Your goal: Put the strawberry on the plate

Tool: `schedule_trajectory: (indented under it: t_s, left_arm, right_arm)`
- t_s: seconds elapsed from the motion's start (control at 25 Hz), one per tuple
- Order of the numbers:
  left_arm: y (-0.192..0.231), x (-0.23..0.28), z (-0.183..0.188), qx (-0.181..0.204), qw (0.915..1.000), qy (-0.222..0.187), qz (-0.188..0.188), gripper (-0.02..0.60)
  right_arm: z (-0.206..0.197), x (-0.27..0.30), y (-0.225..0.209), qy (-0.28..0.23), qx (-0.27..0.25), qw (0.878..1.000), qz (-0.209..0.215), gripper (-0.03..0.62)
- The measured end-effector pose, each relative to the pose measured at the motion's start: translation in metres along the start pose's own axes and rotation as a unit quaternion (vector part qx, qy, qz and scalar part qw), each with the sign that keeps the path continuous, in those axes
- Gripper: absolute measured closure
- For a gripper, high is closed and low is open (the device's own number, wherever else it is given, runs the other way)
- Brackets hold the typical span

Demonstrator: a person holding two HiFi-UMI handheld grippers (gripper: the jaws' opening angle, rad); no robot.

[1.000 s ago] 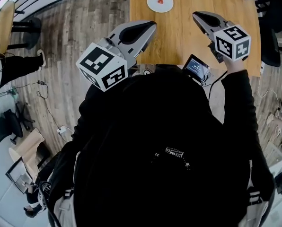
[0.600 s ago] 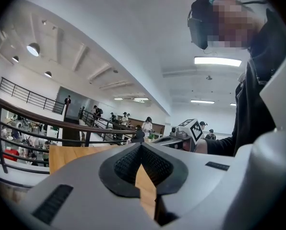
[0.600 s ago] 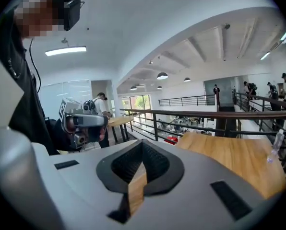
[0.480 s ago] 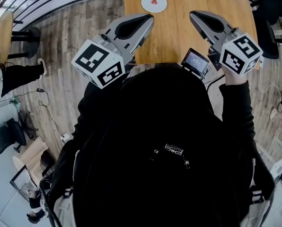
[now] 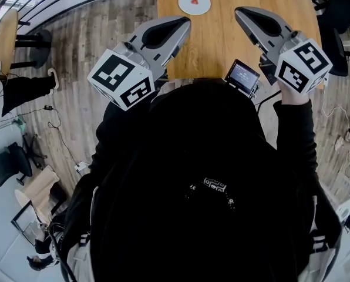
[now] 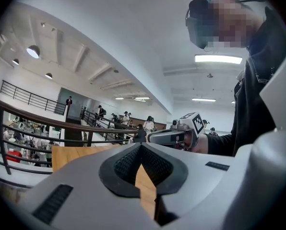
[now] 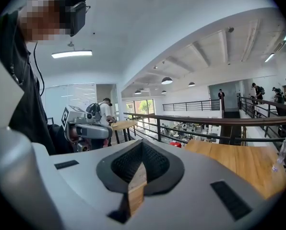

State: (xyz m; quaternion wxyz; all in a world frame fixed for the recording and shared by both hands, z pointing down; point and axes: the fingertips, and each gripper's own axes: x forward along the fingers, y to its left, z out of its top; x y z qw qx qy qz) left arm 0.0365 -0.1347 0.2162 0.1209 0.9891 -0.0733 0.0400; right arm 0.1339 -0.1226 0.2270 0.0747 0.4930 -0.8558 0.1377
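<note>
In the head view a red strawberry [image 5: 194, 0] lies in the middle of a small white plate [image 5: 202, 7] at the far end of the wooden table [image 5: 222, 40]. My left gripper [image 5: 184, 22] hovers over the table's near left corner, well short of the plate. My right gripper [image 5: 241, 12] hangs over the table's near right part. Both point toward the far end. In the left gripper view, the left gripper [image 6: 141, 147] is shut with nothing between its tips. The right gripper [image 7: 142, 145] looks the same in its own view, shut and holding nothing.
A small screen device [image 5: 243, 77] sits at the table's near edge between the grippers. Dark chairs [image 5: 333, 46] stand to the right of the table. Wood floor [image 5: 98, 34] lies to its left. A railing [image 7: 205, 121] and several people show in the background.
Both grippers have drawn back slightly toward the person's body, and the right one sits a little lower in the view. The strawberry stays on the plate.
</note>
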Motion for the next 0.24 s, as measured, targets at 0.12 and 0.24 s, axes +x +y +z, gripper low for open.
schedule_trajectory:
  t_s: [0.12, 0.24]
  left_arm:
    - [0.0, -0.001, 0.004, -0.002, 1.0, 0.002, 0.0, 0.586]
    - [-0.007, -0.004, 0.007, -0.001, 1.0, 0.004, 0.0, 0.586]
  right_arm:
    - [0.008, 0.001, 0.002, 0.005, -0.006, 1.0, 0.0, 0.577]
    - [0.014, -0.004, 0.008, 0.008, -0.014, 1.0, 0.0, 0.577]
